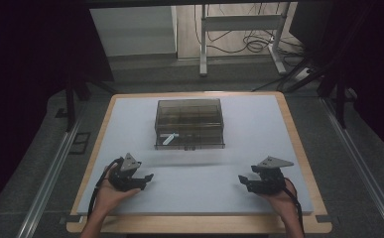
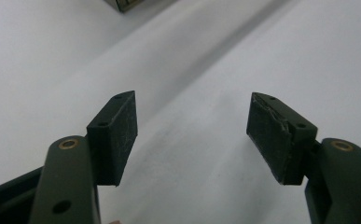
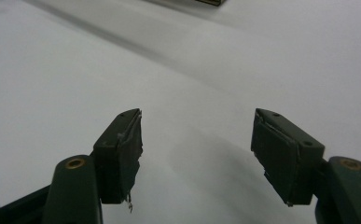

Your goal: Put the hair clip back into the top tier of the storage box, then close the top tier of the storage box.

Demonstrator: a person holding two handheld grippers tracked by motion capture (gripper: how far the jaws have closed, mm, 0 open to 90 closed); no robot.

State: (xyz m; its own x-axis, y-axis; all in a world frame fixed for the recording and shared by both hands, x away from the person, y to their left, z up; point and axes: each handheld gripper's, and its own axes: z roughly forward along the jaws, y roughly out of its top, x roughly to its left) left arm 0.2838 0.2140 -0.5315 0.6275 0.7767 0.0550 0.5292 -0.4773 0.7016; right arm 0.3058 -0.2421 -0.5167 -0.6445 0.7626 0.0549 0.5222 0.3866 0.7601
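Smoke-tinted clear plastic box (image 1: 189, 123) is seen at the middle of the white mat (image 1: 259, 148), toward its far side; inner compartments are visible through the lid, and a pale strip lies at its front. Its near corner is caught at the top edge of the left gripper view (image 2: 127, 3). Left gripper (image 1: 147, 178) and right gripper (image 1: 242, 181) are held low over the near mat, well apart from the box, jaws spread and empty. Bare mat lies between grippers and box. A metal frame (image 1: 239, 29) with cables is noted beyond the table.
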